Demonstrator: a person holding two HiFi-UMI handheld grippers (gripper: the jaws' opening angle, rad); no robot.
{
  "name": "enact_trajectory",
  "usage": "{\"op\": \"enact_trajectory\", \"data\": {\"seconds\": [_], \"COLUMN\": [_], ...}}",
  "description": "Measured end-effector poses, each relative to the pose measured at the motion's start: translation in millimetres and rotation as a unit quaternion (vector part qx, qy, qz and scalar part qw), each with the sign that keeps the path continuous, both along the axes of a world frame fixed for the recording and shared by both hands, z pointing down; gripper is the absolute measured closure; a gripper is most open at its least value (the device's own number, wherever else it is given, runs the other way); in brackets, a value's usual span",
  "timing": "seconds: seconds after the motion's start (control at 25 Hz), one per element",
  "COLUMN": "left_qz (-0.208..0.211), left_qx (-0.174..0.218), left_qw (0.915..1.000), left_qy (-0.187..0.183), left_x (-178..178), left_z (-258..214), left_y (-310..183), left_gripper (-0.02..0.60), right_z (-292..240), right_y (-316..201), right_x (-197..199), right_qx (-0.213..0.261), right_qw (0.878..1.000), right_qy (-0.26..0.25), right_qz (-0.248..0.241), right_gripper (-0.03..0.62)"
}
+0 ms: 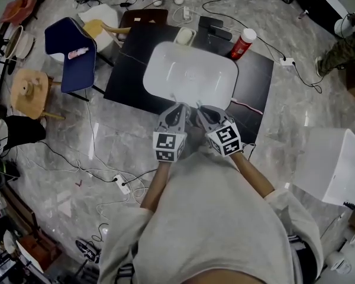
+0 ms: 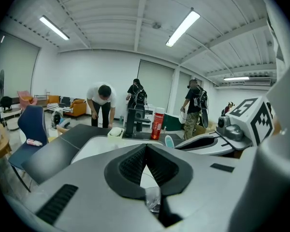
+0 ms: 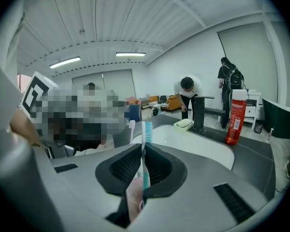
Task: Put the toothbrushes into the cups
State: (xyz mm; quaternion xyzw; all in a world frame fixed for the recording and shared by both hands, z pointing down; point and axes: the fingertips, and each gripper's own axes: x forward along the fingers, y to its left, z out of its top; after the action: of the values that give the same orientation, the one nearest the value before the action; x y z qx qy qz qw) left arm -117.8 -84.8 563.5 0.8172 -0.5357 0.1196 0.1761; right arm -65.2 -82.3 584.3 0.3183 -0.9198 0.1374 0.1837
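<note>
Both grippers hang side by side over the near rim of the white sink (image 1: 189, 70). My right gripper (image 1: 202, 110) (image 3: 143, 149) is shut on a toothbrush with a blue-bristled head (image 3: 147, 129) that stands upright above the jaws; its pale handle runs down between the pads. The same brush head (image 2: 169, 141) shows in the left gripper view. My left gripper (image 1: 178, 108) (image 2: 146, 151) is closed, with a clear handle end (image 2: 152, 199) at the root of its jaws. A white brush head (image 3: 132, 126) rises just to the left in the right gripper view. No cup is in view.
A red bottle (image 1: 242, 43), a soap dish (image 1: 184, 36) and a dark faucet (image 1: 212, 27) stand behind the sink on the black table (image 1: 130, 70). A blue chair (image 1: 71, 55) and a wooden stool (image 1: 29, 90) are at the left, with cables on the floor. People stand beyond the table.
</note>
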Motion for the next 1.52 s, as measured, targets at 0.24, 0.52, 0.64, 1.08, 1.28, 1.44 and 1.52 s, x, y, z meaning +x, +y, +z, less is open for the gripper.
{"op": "enact_trajectory", "data": {"seconds": [0.24, 0.52, 0.64, 1.08, 1.28, 1.44, 1.52], "left_qz": [0.006, 0.013, 0.018, 0.057, 0.093, 0.126, 0.14], "left_qx": [0.002, 0.004, 0.003, 0.014, 0.018, 0.02, 0.021], "left_qw": [1.0, 0.9999, 0.9998, 0.9983, 0.9955, 0.9918, 0.9899], "left_qy": [0.001, 0.003, 0.003, 0.006, 0.006, 0.01, 0.01], "left_x": [3, 7, 10, 35, 59, 84, 95], "left_z": [0, -1, -1, -6, -4, -7, -7], "left_y": [-2, -5, -5, -15, -19, -23, -24], "left_gripper": [0.555, 0.555, 0.555, 0.555, 0.555, 0.555, 0.555], "right_z": [4, 4, 0, -27, -31, -31, -30], "right_y": [2, 1, -1, -19, -23, -22, -21], "right_x": [2, 7, 11, 48, 86, 121, 138], "right_qx": [-0.006, -0.005, 0.0, 0.024, 0.033, 0.033, 0.032], "right_qw": [1.0, 1.0, 1.0, 0.996, 0.99, 0.982, 0.979], "right_qy": [0.004, 0.006, 0.005, -0.014, -0.007, -0.002, 0.002], "right_qz": [0.003, 0.016, 0.022, 0.089, 0.139, 0.184, 0.204], "right_gripper": [0.497, 0.39, 0.385, 0.385, 0.387, 0.388, 0.388]}}
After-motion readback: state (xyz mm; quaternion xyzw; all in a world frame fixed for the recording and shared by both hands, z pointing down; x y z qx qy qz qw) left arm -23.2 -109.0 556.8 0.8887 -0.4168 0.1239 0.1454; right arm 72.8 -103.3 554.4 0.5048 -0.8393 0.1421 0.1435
